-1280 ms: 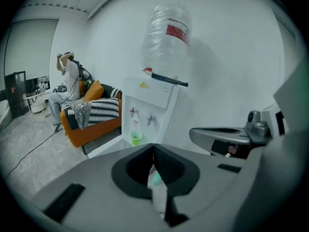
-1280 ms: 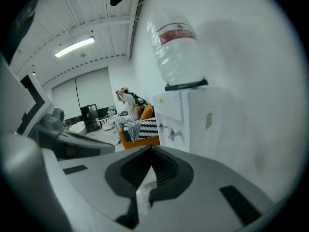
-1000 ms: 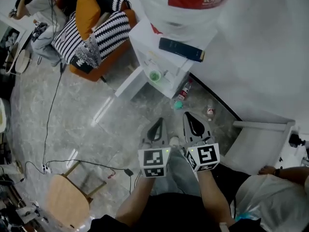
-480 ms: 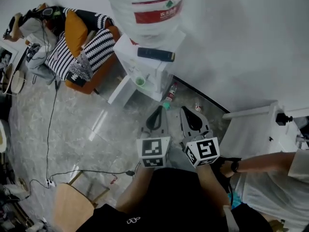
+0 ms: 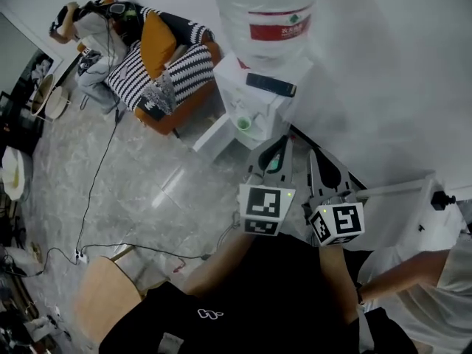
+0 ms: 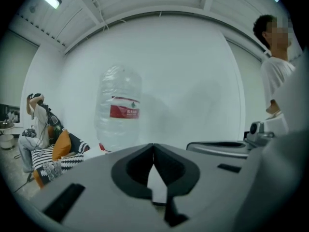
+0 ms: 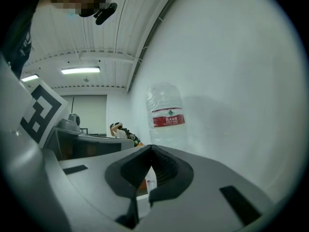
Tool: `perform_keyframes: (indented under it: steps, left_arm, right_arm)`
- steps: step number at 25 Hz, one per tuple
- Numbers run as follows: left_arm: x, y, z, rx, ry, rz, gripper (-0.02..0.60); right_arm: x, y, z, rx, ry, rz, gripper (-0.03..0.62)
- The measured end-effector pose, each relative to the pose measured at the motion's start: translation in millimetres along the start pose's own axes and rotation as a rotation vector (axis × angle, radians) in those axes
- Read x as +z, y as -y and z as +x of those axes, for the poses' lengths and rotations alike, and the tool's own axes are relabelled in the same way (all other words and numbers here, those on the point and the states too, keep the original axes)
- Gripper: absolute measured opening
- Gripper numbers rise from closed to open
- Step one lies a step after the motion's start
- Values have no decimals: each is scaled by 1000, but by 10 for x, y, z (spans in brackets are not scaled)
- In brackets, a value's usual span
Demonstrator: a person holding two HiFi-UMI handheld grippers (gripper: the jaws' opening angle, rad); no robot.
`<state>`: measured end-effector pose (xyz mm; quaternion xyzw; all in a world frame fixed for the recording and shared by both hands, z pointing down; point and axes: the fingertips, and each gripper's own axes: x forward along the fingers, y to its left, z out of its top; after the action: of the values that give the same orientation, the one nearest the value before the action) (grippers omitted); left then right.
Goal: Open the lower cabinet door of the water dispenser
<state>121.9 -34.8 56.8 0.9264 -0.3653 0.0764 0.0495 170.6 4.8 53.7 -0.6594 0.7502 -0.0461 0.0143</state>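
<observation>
"农夫山泉" on red water bottle label (image 7: 168,118)

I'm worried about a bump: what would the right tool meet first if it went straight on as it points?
Most likely the water bottle atop the dispenser, which stands straight beyond the shut right tool; how far off is unclear.

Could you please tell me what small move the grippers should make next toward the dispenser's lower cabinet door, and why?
I would probably lower the right gripper toward the base of the water dispenser and open its fingers. It and the left gripper are shut on nothing and aimed at the height of the bottle, above any lower door, which no view shows clearly.
</observation>
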Motion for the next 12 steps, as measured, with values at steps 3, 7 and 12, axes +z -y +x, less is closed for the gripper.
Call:
perform_keyframes:
  steps: [3, 7, 12]
  left_arm:
    - [42, 52, 12, 3, 15, 7, 12]
    - [51, 108, 77, 8, 20, 9, 11]
    - [57, 162, 146, 8, 16, 18, 12]
  right_arm:
    - [30, 0, -8, 17, 3, -15, 11]
    - [79, 53, 0, 34, 12, -29, 11]
    - [112, 160, 34, 36, 16, -35, 11]
